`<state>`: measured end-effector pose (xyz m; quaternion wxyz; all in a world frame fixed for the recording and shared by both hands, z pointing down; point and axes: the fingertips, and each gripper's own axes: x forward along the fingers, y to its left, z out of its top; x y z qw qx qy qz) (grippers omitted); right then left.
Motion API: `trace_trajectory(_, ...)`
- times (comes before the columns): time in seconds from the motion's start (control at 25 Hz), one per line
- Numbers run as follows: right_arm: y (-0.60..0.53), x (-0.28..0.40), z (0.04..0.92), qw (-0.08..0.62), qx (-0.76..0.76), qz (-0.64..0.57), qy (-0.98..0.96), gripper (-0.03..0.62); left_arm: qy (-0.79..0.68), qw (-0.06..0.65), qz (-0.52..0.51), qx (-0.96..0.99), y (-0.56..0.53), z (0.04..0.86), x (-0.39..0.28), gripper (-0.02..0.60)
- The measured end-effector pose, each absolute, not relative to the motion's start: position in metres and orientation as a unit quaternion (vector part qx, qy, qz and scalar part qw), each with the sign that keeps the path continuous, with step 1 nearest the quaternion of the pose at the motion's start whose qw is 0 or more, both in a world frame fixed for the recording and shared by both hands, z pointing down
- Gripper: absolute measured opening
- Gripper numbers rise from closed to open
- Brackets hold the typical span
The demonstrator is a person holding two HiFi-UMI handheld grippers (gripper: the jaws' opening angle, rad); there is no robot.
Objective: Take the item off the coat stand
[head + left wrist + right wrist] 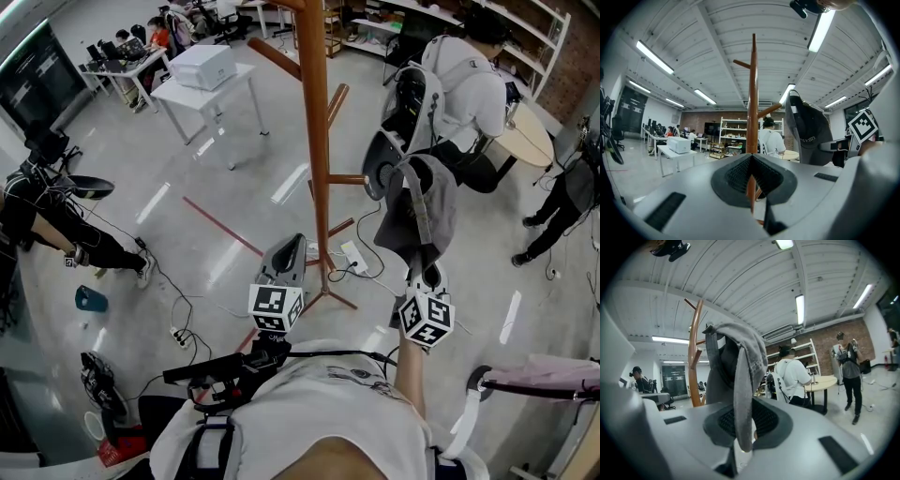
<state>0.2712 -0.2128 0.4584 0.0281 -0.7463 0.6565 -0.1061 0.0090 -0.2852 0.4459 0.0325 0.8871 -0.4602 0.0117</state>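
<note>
A tall wooden coat stand point(316, 141) rises in the middle of the head view, with short pegs sticking out at several heights. A grey cap point(419, 211) hangs just right of one peg point(347, 178); whether it still touches the peg I cannot tell. My right gripper point(424, 272) is below the cap and is shut on its grey fabric edge point(740, 394), which runs down between the pads. My left gripper point(289, 246) is held level beside the stand's lower pole. Its jaws are shut with nothing in them, and the pole point(753, 108) shows behind them.
A person in a white hoodie point(469, 84) sits behind the stand by a round table point(530, 131). A white table with a printer point(202, 66) stands at the back left. A power strip and cables point(354, 255) lie by the stand's feet. Other people stand at both sides.
</note>
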Motion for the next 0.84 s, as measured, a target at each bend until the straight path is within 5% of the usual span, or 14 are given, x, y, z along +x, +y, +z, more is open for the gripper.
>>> trace_trajectory(0.84, -0.2138, 0.2653, 0.4612, 0.029, -0.747, -0.106, 0.656, 0.029, -0.457, 0.032, 0.009, 0.889, -0.2876, 0.4479, 0.0057, 0.003)
